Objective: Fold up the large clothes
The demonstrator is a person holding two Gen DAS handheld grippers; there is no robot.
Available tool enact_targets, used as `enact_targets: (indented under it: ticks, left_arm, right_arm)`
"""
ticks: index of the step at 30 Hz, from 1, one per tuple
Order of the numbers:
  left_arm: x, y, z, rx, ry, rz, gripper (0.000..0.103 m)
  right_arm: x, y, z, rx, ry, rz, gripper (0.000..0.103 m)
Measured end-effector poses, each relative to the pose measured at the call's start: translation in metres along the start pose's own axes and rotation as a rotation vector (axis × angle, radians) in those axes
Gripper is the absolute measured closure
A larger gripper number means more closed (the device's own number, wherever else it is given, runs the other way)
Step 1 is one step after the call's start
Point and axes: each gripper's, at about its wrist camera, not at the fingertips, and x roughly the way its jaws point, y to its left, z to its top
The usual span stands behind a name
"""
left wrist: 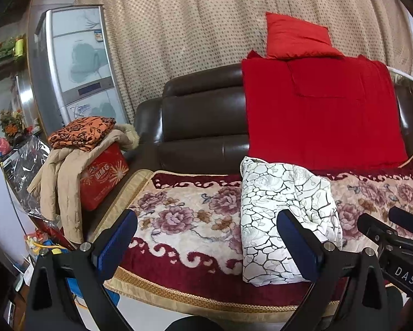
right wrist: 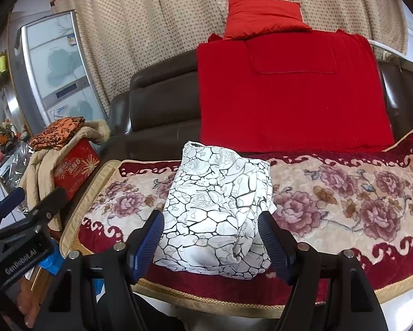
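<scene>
A folded white garment with a black crackle-and-rose print (right wrist: 214,207) lies on the floral sofa cover (right wrist: 344,201), reaching its front edge. In the right wrist view my right gripper (right wrist: 210,237) is open. Its blue pads (right wrist: 148,242) stand on either side of the garment's near end without pinching it. In the left wrist view the garment (left wrist: 275,220) sits to the right. My left gripper (left wrist: 206,237) is open over the bare floral cover (left wrist: 178,215), its right finger in front of the garment's edge. Each gripper shows in the other's view: right gripper (left wrist: 385,220), left gripper (right wrist: 30,198).
A red blanket (right wrist: 289,91) and a red pillow (right wrist: 261,16) rest on the brown leather sofa back (right wrist: 162,104). To the left, a beige coat (left wrist: 60,182) and an orange patterned cloth (left wrist: 82,132) lie on a red box (left wrist: 107,176). A fridge (left wrist: 79,63) and a curtain stand behind.
</scene>
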Motion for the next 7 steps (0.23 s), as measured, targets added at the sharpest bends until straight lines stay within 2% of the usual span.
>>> enact_targets:
  ticks: [7]
  left_arm:
    - [0.016, 0.005, -0.003, -0.015, -0.004, -0.004, 0.002]
  right_arm:
    - [0.014, 0.006, 0.000, -0.013, 0.015, -0.010, 0.029]
